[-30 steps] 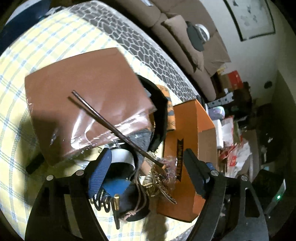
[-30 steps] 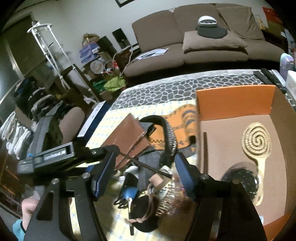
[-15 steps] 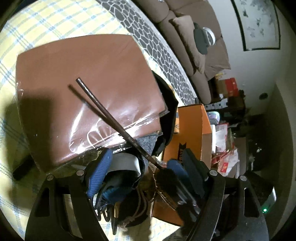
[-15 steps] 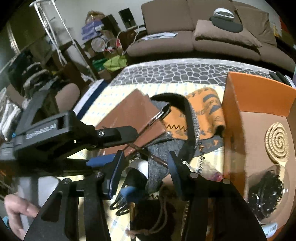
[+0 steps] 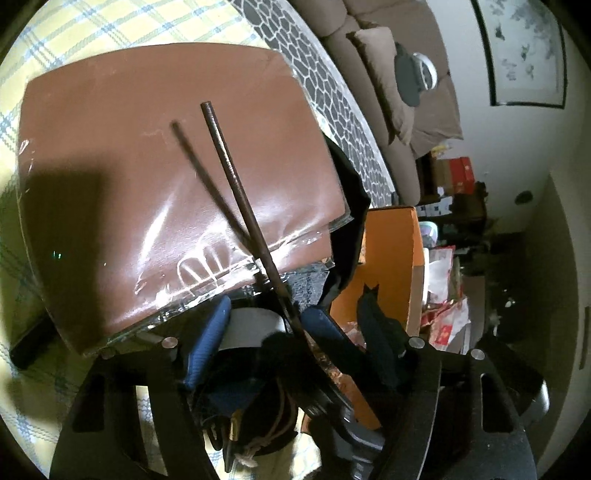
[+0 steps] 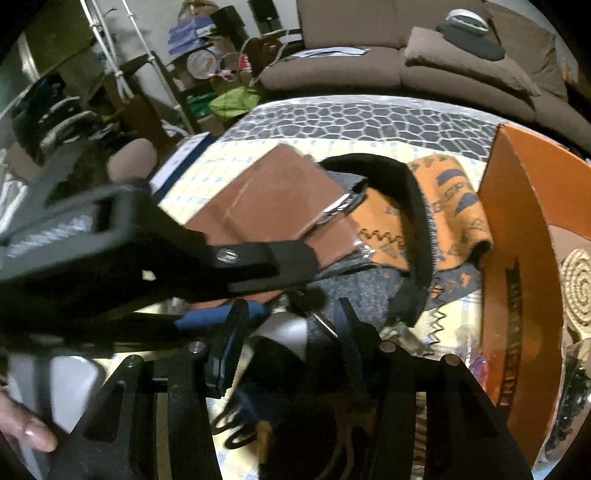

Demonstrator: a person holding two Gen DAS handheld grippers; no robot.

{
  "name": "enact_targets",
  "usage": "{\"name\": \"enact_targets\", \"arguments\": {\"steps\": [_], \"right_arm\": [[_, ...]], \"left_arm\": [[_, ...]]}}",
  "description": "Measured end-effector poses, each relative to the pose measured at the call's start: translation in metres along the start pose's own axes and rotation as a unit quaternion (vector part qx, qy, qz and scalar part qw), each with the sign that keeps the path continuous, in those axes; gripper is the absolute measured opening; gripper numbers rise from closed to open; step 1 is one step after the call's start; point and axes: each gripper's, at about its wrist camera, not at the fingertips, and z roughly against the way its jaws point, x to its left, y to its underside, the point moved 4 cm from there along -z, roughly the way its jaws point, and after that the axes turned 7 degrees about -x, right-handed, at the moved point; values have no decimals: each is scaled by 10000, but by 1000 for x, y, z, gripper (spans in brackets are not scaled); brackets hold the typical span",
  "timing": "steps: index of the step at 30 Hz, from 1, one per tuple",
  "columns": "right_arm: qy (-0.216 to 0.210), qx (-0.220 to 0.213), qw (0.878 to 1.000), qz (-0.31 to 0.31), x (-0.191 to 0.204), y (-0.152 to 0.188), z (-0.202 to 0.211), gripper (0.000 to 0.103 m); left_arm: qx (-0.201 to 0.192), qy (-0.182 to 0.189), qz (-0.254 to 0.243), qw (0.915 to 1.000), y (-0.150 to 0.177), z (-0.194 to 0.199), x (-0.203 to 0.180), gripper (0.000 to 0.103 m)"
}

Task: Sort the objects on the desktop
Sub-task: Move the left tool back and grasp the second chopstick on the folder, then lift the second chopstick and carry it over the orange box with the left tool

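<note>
Wrapped flat package [image 5: 177, 177] lies on the tablecloth [image 5: 74, 33]; thin stick [image 5: 236, 188] rests across it. Box [image 5: 388, 266] at 3 o'clock of package. Sofa [image 6: 406, 62] at 12 o'clock, beyond the table. Round brush [image 6: 576, 284] inside box.

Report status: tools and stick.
Left tool closing, white roll between its jaws. Right tool low beside it, grip unclear. Dark stick leans across brown packet. Tools crowd each other.

My left tongs [image 5: 295, 332] are matte black plastic frames with triangular cut-outs, round silver screw heads and ribbed blue pads on the fingers [image 5: 207, 343]. My right tongs [image 6: 286, 354] match: black frame, silver screws, blue pad lining.
</note>
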Motion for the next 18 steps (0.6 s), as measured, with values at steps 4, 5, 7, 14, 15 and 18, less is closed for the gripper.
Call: {"name": "enact_targets", "arguments": {"steps": [4,5,7,14,15,18], "right_arm": [[-533,166,9984,-72,4,2,7,42],[-552,198,9983,-35,6,3,8,42],[-515,268,9982,122,7,7,10,42],[-553,281,9980,103,6,8,16,42],[-540,281,9981,108,5,8,17,42],[-501,253,9984,110,4,8,20,42]], "left_arm": [[31,-11,45,10000,1,-3,3,61],[31,-23,42,10000,1,-4,4,60],[17,-128,14,9999,2,-6,7,47],[-8,-314,-7,9995,4,-10,17,26],[-47,-331,-25,9994,3,-9,16,19],[-117,-345,-61,9993,6,-7,12,12]]}}
